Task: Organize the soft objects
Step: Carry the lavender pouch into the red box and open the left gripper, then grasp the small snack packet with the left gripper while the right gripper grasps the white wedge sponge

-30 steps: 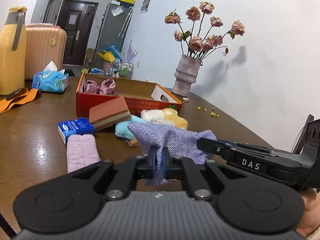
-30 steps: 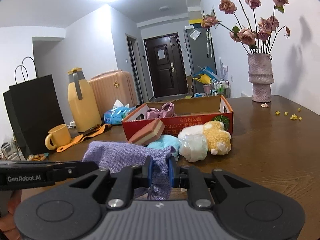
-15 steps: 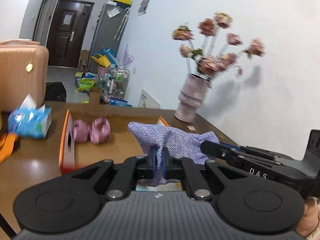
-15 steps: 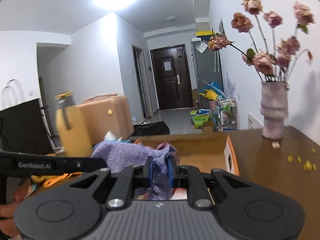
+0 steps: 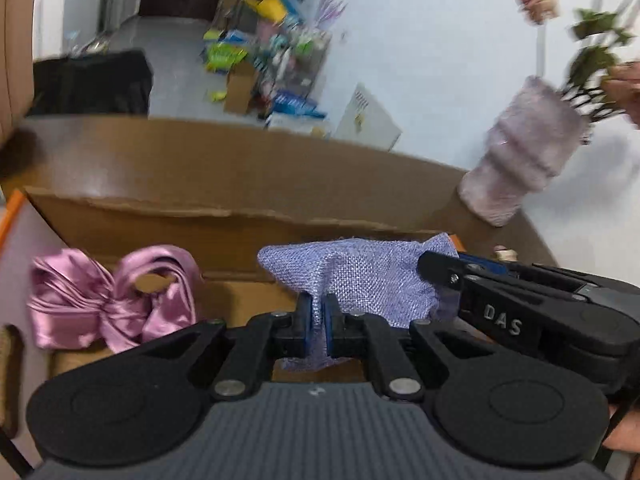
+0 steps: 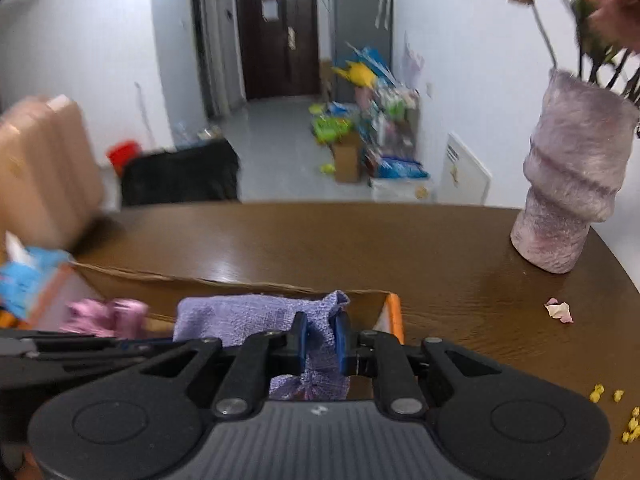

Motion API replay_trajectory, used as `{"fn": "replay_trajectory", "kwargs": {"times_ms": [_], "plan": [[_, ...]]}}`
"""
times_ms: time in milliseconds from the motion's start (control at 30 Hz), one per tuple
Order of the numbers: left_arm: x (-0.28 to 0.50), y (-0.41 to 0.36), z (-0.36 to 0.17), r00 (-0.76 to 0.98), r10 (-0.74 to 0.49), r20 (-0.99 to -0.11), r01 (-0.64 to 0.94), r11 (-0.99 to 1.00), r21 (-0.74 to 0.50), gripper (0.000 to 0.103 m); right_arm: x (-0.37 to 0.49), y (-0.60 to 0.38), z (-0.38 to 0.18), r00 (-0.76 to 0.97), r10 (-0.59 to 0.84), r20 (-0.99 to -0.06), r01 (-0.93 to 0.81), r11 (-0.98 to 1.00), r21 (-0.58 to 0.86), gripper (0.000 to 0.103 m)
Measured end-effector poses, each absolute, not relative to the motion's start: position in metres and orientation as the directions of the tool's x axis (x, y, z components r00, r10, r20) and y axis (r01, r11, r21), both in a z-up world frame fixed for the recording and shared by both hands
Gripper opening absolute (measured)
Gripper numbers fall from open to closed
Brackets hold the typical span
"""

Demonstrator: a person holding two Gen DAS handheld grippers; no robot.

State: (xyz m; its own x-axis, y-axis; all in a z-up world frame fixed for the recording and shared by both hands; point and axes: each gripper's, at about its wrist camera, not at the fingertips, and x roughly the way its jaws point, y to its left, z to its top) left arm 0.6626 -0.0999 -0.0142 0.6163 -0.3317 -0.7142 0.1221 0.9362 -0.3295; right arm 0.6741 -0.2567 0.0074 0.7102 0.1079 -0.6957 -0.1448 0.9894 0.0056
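While the cloth (image 5: 352, 280) is held stretched over the box (image 5: 160, 216), these points are noted.

Left gripper (image 5: 319, 314): clamped on the cloth's near edge; fabric is pinched between the pads.
Right gripper (image 6: 320, 334): jaws have just been opening a little; a cloth fold is seen between the pads (image 6: 301, 330), seemingly in contact, so the hold is judged light.
Cloth: lilac weave, hung between both tools above the box's right part, not yet laid down.
Bow (image 5: 108, 300): pink satin, lying in the box's left part, apart from the cloth.
Vase (image 6: 572, 192): upright on the table (image 6: 400, 240), right of the box, well clear.
Step in hand: lowering and release into the box. Best done if the cloth is brought down level, kept right of the bow, and both holds are eased together so no corner is left draped over the wall.
Change: a second ago the cloth was held over the loose pile in front of the box; the pile is now out of view and the box lies directly below.
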Motion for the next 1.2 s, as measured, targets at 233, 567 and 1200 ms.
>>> {"fn": "replay_trajectory", "kwargs": {"times_ms": [233, 567, 1200], "plan": [[0.654, -0.091, -0.006, 0.642, -0.315, -0.698, 0.146, 0.945, -0.292, 0.033, 0.672, -0.25, 0.003, 0.711, 0.06, -0.7, -0.137, 0.989, -0.054, 0.043], [0.551, -0.028, 0.101, 0.842, -0.134, -0.522, 0.115, 0.991, -0.069, 0.058, 0.574, -0.285, 0.106, 0.806, 0.094, -0.584, -0.148, 0.988, -0.045, 0.055], [0.308, 0.017, 0.138, 0.984, -0.004, -0.18, 0.022, 0.995, 0.094, 0.088, 0.335, -0.295, 0.145, 0.959, 0.169, -0.228, -0.171, 0.985, 0.012, 0.079]]}}
